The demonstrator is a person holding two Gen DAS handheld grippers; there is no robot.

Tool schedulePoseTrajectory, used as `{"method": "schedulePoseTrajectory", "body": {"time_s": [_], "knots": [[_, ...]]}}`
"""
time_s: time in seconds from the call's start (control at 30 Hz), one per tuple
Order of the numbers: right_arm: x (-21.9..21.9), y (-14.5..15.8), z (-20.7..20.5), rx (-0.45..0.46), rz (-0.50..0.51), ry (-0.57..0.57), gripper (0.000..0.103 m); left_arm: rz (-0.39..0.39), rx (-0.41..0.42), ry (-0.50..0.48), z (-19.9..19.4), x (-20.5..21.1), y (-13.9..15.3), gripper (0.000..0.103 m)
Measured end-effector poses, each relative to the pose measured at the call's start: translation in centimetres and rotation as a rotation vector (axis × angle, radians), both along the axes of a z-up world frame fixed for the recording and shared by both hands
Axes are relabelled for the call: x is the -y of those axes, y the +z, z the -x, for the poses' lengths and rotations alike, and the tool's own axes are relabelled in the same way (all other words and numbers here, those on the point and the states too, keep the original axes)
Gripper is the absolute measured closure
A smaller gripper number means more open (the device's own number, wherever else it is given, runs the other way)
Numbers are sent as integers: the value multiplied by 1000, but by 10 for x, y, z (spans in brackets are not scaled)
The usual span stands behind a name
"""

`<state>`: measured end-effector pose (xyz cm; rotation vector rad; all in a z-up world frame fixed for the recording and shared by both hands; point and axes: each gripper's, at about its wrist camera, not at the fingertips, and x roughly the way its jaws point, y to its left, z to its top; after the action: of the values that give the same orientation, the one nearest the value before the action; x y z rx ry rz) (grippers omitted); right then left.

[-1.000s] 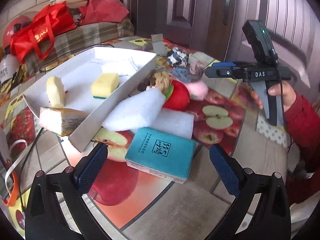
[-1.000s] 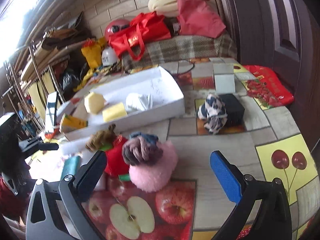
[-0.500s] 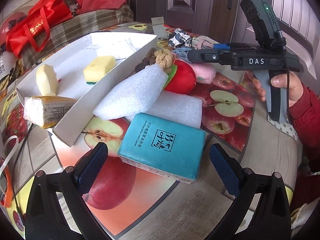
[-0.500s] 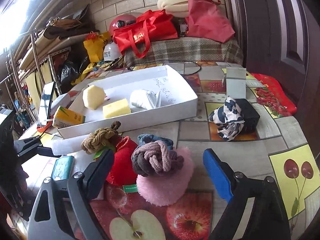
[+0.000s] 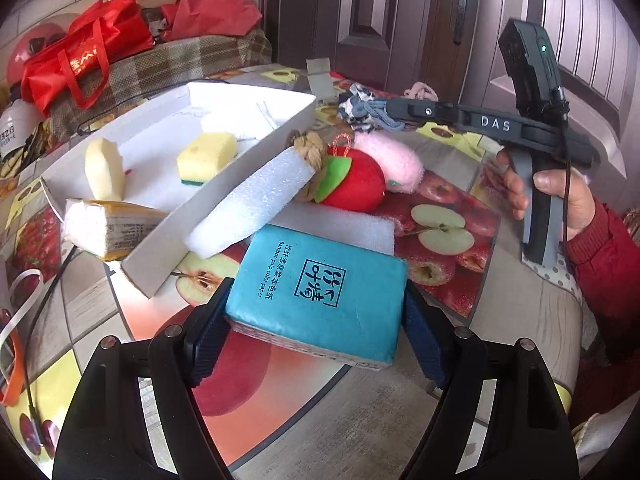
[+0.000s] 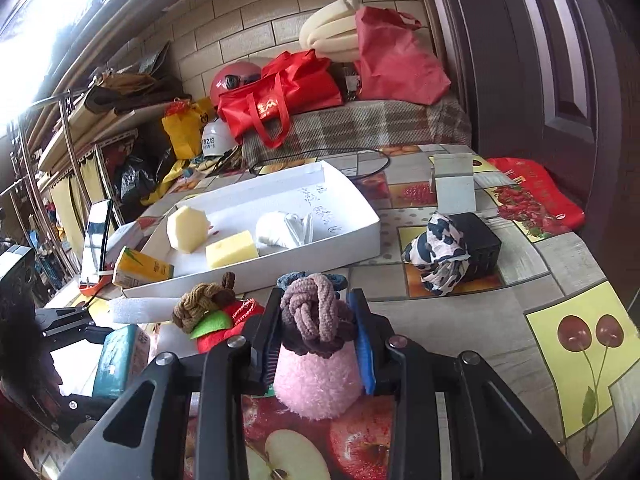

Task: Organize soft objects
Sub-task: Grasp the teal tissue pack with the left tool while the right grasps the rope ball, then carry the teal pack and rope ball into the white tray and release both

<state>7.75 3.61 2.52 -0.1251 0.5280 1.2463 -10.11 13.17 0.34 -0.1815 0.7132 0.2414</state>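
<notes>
Both grippers closing — tissue pack, pink plush.

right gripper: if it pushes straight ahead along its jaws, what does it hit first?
The right gripper is closing its jaws on the pink plush and knotted scrunchie, so they would go along. Beyond them, the near wall of the white tray looks first in line, though depth is unclear.

The left gripper points downward, its jaws closing, blue pads against both sides of a teal tissue pack; the right gripper is closing on a pink plush piece. A bare hand in a red sleeve grips the right gripper's handle.
</notes>
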Motion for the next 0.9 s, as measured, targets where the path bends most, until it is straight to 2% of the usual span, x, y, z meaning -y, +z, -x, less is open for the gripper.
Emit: {"method": "schedulePoseTrajectory", "body": {"time_s": [0.1,0.27,0.47,0.7,0.9], "knots": [[10,6,-3,-5,-57,-31,71,-14,84,0,13,4,15,23],[24,19,-7,-28,-146,-83,71,-87,195,46,22,9,44,23],[34,38,-9,-42,-221,-109,71,-189,243,189,18,-18,80,23],[38,50,-11,-62,-264,-119,71,-197,344,308,8,-57,126,23],[33,59,-12,-73,-274,-116,71,-159,375,367,-4,-77,142,23]]}}
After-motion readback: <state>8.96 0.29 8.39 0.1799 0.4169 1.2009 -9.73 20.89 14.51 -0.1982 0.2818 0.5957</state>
